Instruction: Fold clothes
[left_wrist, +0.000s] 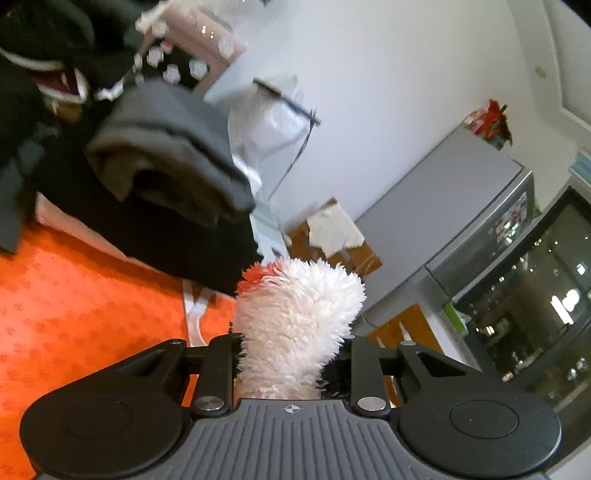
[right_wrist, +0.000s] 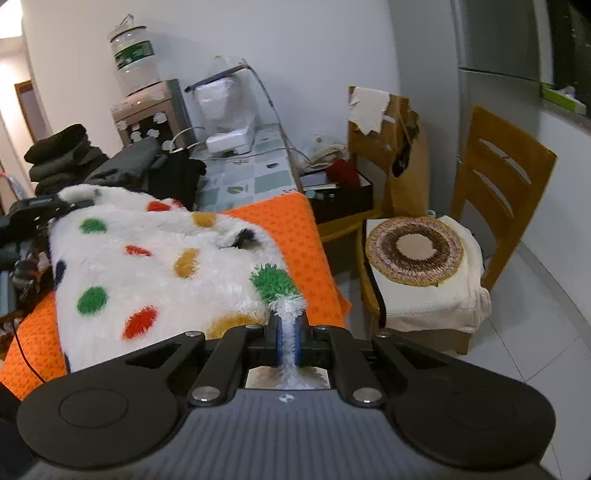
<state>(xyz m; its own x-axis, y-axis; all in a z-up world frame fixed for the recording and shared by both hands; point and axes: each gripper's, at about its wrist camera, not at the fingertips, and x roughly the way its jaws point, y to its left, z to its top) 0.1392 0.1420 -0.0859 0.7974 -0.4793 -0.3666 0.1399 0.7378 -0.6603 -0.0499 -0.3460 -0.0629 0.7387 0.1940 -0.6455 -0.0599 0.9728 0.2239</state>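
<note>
- Gripping the fluffy spotted blanket (right_wrist: 155, 266), our right tongs (right_wrist: 290, 332) are pinched tight on its near corner.
- Our left tongs (left_wrist: 291, 354) clamp a thick bunch of the same blanket (left_wrist: 295, 317).
- The blanket spreads ahead of our right tongs over the orange mat (right_wrist: 314, 251) on the tabletop.

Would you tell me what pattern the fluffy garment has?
The fluffy garment is white with green, red, orange and dark spots, clearest in the right wrist view.

Home: fridge (left_wrist: 461, 206), wooden chair (right_wrist: 498, 184)
</note>
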